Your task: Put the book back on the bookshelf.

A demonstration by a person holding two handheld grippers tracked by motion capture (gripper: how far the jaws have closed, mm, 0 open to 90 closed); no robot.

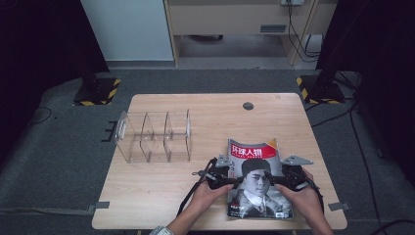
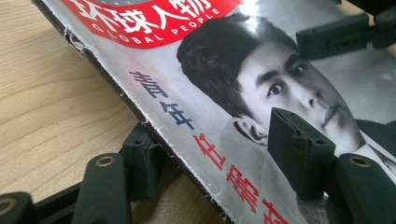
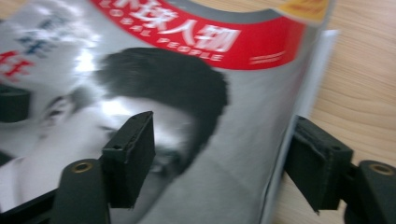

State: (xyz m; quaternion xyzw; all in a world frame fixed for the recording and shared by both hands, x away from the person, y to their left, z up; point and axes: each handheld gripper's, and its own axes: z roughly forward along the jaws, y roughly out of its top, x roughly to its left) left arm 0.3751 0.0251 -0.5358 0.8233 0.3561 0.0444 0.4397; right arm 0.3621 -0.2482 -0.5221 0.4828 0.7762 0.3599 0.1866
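A magazine point(image 1: 254, 176) with a red title band and a black-and-white portrait lies on the wooden table point(image 1: 161, 196) at the front right. My left gripper point(image 1: 230, 182) is at its left edge, open. In the left gripper view the magazine point(image 2: 224, 70) has its worn spine raised between the left gripper point(image 2: 219, 154) jaws, one below and one above the cover. My right gripper point(image 1: 274, 180) is open at the right edge. In the right gripper view the magazine point(image 3: 187, 93) passes between the right gripper point(image 3: 224, 158) jaws, one over the cover and one outside the page edge.
A clear acrylic rack point(image 1: 151, 137) with several dividers lies left of the magazine, toward the table's middle. A dark round grommet point(image 1: 248, 105) sits near the far edge. Black stand bases with yellow stripes point(image 1: 95, 90) flank the table on the floor.
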